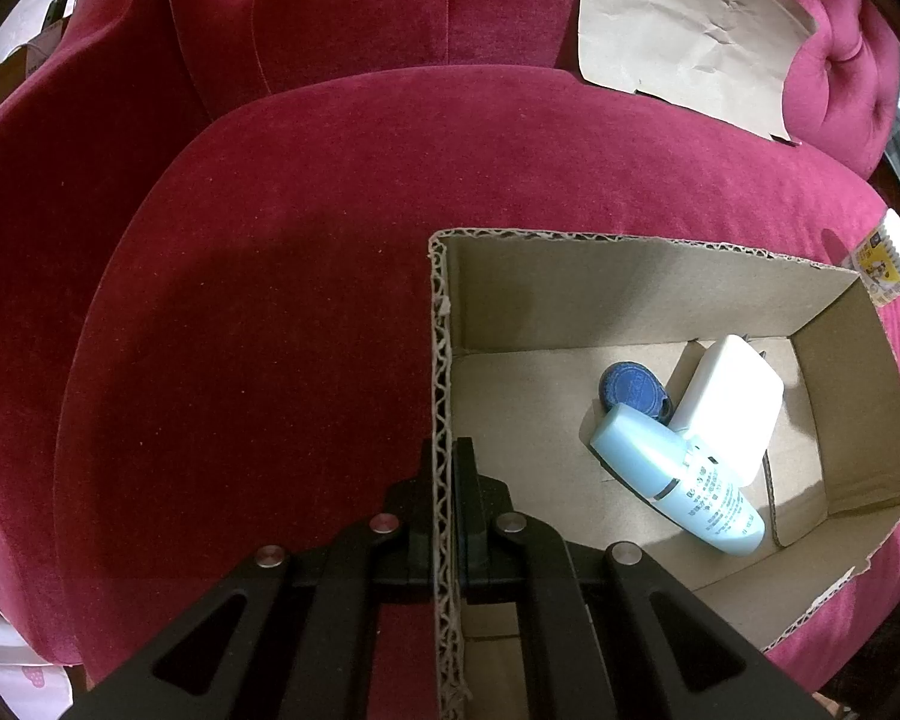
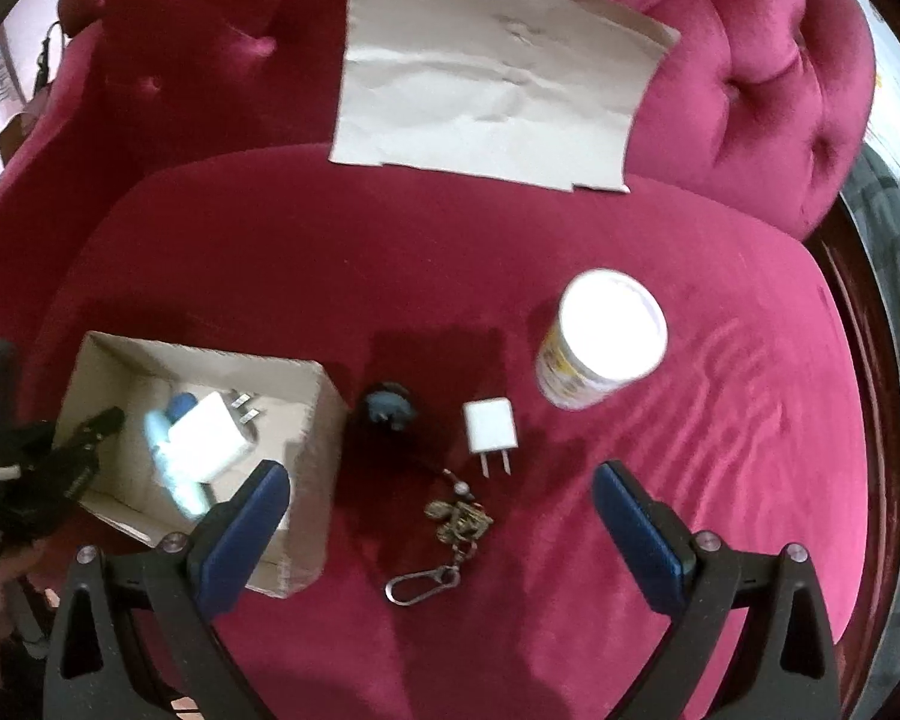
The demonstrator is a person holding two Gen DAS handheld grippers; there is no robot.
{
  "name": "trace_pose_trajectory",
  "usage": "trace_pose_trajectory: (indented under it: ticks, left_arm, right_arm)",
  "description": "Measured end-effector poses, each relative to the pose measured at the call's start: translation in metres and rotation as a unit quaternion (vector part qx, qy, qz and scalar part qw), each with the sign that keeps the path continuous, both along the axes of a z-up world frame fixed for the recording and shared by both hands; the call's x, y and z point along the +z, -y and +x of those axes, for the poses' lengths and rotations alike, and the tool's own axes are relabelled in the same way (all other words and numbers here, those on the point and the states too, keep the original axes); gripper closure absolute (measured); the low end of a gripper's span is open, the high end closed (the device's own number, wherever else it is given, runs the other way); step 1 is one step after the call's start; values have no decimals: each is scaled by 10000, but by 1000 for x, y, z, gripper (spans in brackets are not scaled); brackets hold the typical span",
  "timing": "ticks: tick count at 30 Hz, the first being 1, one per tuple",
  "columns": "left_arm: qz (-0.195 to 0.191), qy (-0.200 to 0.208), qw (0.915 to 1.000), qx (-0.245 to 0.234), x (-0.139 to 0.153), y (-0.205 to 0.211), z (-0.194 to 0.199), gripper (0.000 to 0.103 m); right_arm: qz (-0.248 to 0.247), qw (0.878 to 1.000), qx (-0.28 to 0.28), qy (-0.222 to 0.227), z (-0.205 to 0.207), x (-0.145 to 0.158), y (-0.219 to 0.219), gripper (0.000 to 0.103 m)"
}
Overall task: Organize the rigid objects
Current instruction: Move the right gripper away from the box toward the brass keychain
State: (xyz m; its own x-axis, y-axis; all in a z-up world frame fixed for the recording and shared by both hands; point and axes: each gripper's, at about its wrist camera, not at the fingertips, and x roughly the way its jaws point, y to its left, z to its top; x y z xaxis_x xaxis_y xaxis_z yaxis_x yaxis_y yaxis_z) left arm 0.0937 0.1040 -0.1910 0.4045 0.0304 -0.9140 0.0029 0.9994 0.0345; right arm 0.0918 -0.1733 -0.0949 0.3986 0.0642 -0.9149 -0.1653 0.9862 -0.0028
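Small charger (image 2: 489,425), keychain (image 2: 444,531) only in right view; left claw (image 1: 449,462) clamps box wall (image 1: 441,360)

Black fingers (image 2: 636,534), blue pads, silver screws

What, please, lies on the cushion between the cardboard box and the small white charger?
In the right wrist view, a dark blue-grey round object lies between the cardboard box and the small white charger.

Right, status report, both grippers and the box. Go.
Left gripper shut on the box wall. Right gripper open, empty, above small charger and keychain. Nothing blocking.
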Motion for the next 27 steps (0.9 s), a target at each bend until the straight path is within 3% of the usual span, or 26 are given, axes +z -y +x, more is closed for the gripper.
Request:
trace_pose_trajectory:
  ticks: [27]
  left_arm:
    - [17,-1,10000,-9,0,-3,2,100]
  right_arm:
    - [-186,9990,-215,-357,-3,-86,30,0]
